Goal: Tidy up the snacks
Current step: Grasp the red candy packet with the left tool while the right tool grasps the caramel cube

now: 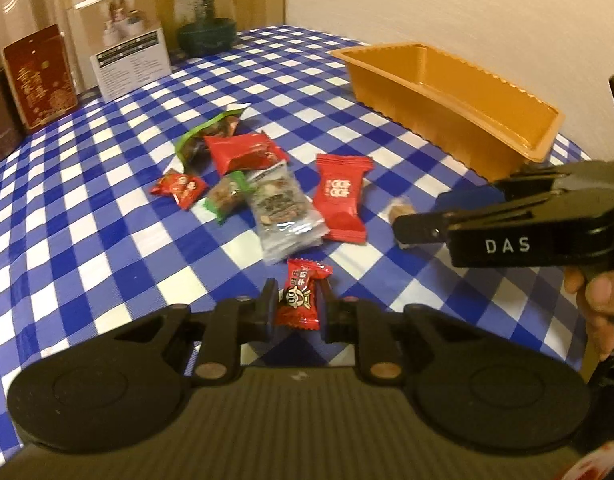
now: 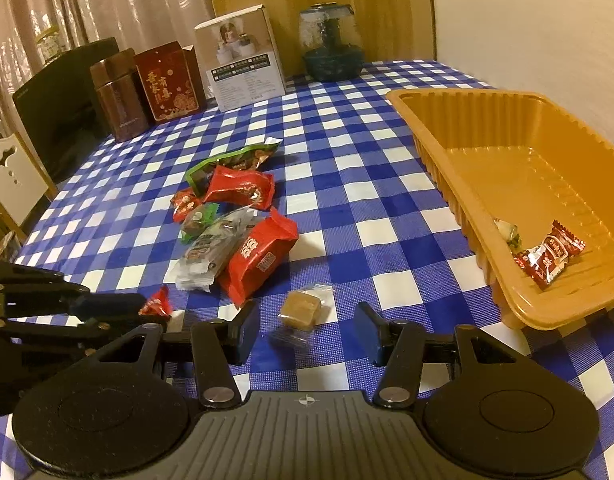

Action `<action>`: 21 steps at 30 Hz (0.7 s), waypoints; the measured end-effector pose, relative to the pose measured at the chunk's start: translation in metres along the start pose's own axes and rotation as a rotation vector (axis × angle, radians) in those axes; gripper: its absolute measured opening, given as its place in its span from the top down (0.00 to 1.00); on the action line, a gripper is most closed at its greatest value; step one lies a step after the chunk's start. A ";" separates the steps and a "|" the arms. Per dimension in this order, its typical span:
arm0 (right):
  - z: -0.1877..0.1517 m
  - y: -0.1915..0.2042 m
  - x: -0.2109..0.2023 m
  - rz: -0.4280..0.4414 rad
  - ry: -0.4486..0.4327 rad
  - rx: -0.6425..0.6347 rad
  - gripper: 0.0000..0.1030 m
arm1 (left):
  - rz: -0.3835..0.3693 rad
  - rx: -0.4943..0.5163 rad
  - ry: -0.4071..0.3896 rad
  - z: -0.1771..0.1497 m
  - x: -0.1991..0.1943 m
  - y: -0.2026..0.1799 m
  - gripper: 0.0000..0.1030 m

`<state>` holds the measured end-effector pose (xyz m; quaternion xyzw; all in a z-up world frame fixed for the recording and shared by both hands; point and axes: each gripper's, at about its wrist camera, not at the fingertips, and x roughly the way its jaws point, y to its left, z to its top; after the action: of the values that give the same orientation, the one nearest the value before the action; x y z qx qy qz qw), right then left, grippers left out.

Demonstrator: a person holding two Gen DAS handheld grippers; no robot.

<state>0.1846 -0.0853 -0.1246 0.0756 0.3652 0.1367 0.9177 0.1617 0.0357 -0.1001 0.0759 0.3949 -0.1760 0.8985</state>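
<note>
My left gripper (image 1: 298,307) is shut on a small red candy (image 1: 299,300), low over the checked tablecloth; the candy also shows in the right wrist view (image 2: 157,302). My right gripper (image 2: 305,332) is open, its fingers on either side of a clear-wrapped brown square sweet (image 2: 299,308), which also shows in the left wrist view (image 1: 401,208). A pile of wrapped snacks (image 2: 235,220) lies mid-table, including a large red packet (image 1: 341,198) and a clear bar packet (image 1: 283,208). The orange tray (image 2: 447,152) at the right holds a red candy (image 2: 549,256) and a pale sweet (image 2: 507,230).
At the table's far edge stand a brown tin (image 2: 119,96), a red box (image 2: 169,80), a white box (image 2: 243,56) and a glass jar (image 2: 333,44). A dark chair (image 2: 55,112) is at the left. A wall runs behind the tray.
</note>
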 end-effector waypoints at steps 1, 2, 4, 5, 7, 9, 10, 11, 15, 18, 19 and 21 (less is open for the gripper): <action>0.000 0.000 0.001 -0.003 0.000 0.000 0.48 | 0.004 -0.002 0.000 0.000 0.000 0.001 0.83; 0.001 0.000 0.002 -0.004 0.000 0.000 0.48 | 0.007 -0.005 0.002 0.000 0.000 0.001 0.83; 0.001 0.002 0.005 -0.008 0.001 -0.003 0.48 | 0.010 -0.010 0.004 0.000 0.000 0.001 0.83; 0.002 0.003 0.007 -0.013 0.003 -0.006 0.49 | 0.009 -0.012 0.003 0.000 0.000 0.002 0.83; 0.001 0.004 0.008 -0.018 0.004 -0.004 0.49 | 0.009 -0.014 0.001 0.000 0.000 0.002 0.83; 0.001 0.006 0.010 -0.025 0.002 -0.014 0.49 | 0.010 -0.016 0.001 0.001 0.000 0.001 0.83; 0.001 0.007 0.011 -0.027 0.001 -0.020 0.49 | 0.010 -0.018 0.001 0.001 0.000 0.001 0.83; 0.000 0.008 0.011 -0.028 -0.001 -0.026 0.49 | 0.010 -0.021 0.001 0.001 0.001 0.002 0.83; -0.001 0.012 0.013 -0.045 -0.006 -0.065 0.65 | 0.011 -0.024 0.002 0.002 0.001 0.001 0.83; -0.003 0.015 0.013 -0.057 -0.004 -0.092 0.75 | 0.011 -0.025 0.003 0.002 0.001 0.001 0.83; -0.003 0.016 0.013 -0.060 -0.004 -0.097 0.77 | 0.012 -0.025 0.003 0.003 0.001 0.001 0.83; -0.003 0.017 0.011 -0.063 -0.005 -0.108 0.79 | 0.012 -0.026 0.004 0.003 0.001 0.000 0.83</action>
<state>0.1873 -0.0658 -0.1302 0.0149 0.3575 0.1269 0.9251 0.1643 0.0347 -0.0987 0.0672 0.3985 -0.1652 0.8997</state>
